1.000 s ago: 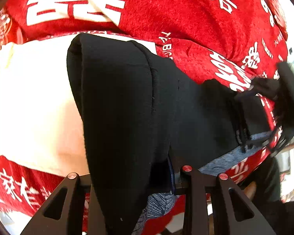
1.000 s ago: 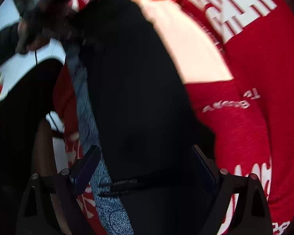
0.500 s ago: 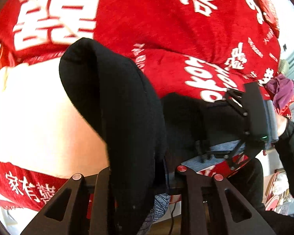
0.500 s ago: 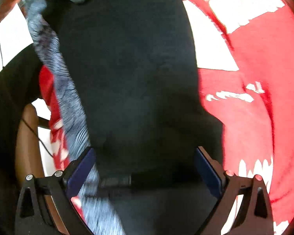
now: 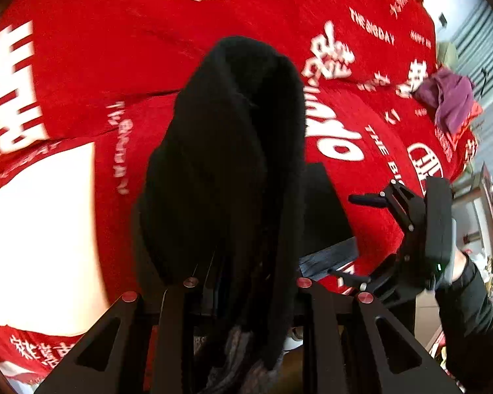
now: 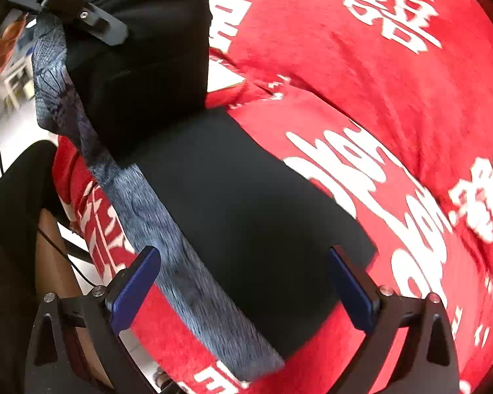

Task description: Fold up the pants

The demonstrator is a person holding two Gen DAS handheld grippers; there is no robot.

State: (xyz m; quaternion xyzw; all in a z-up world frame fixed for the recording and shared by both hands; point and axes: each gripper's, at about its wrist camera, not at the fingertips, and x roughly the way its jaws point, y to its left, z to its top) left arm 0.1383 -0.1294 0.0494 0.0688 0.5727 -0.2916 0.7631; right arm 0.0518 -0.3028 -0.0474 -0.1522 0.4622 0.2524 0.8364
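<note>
You get bright daylight, a blown-out white patch [image 5: 39, 229] at left, blurred lettering, featureless black pants [image 6: 246, 197], and curved dark fisheye corners.

The left gripper [image 5: 243, 298] has its jaws clamped close together, while the right gripper [image 6: 243, 282] holds its jaws spread wide.

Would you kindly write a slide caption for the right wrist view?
Right gripper open above black pants lying on a red blanket; left gripper lifts the far end.
</note>
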